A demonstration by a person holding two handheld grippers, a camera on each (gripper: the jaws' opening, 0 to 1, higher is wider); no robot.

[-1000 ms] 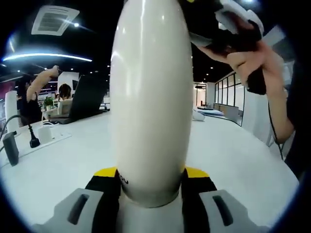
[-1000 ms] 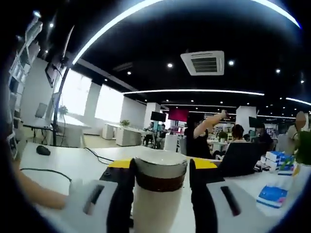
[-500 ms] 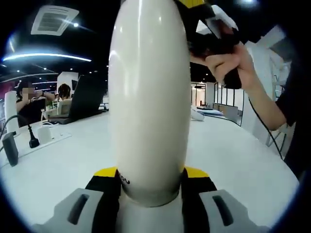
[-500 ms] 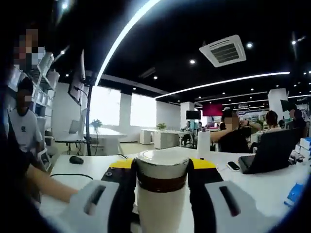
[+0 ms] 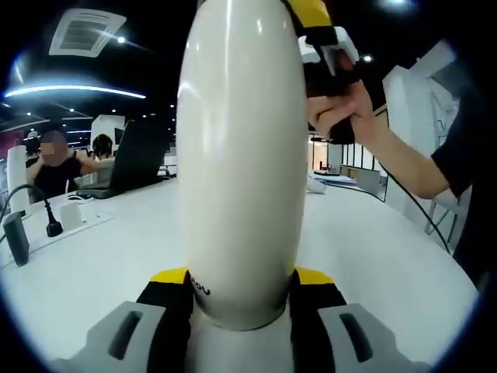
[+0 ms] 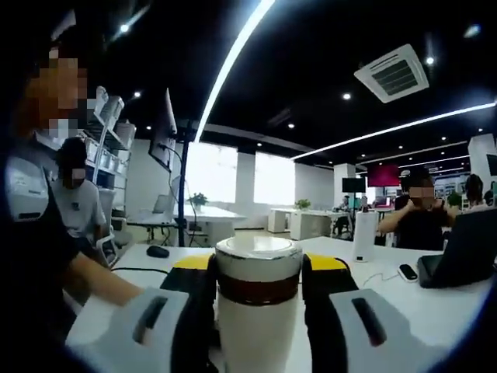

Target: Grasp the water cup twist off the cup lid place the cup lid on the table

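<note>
A tall white water cup (image 5: 241, 155) stands upright over the white table (image 5: 373, 256), and my left gripper (image 5: 241, 280) is shut on its lower body. At the cup's top, my right gripper (image 5: 322, 35) comes in from the upper right, held by a hand (image 5: 342, 116). In the right gripper view, my right gripper (image 6: 258, 268) is shut on the cup lid (image 6: 258, 260), a white cap with a brown band. The lid sits on the white cup body (image 6: 256, 334).
A black laptop (image 5: 136, 159), a power strip (image 5: 74, 214) and a black adapter (image 5: 17, 237) lie at the table's far left. The right gripper view shows a mouse (image 6: 158, 251), a phone (image 6: 406, 272), a white cylinder (image 6: 363, 235), and seated people behind.
The right gripper view has swung round the cup, so the room slides right in it. In the left gripper view the right gripper and hand have turned closer to the cup's top.
</note>
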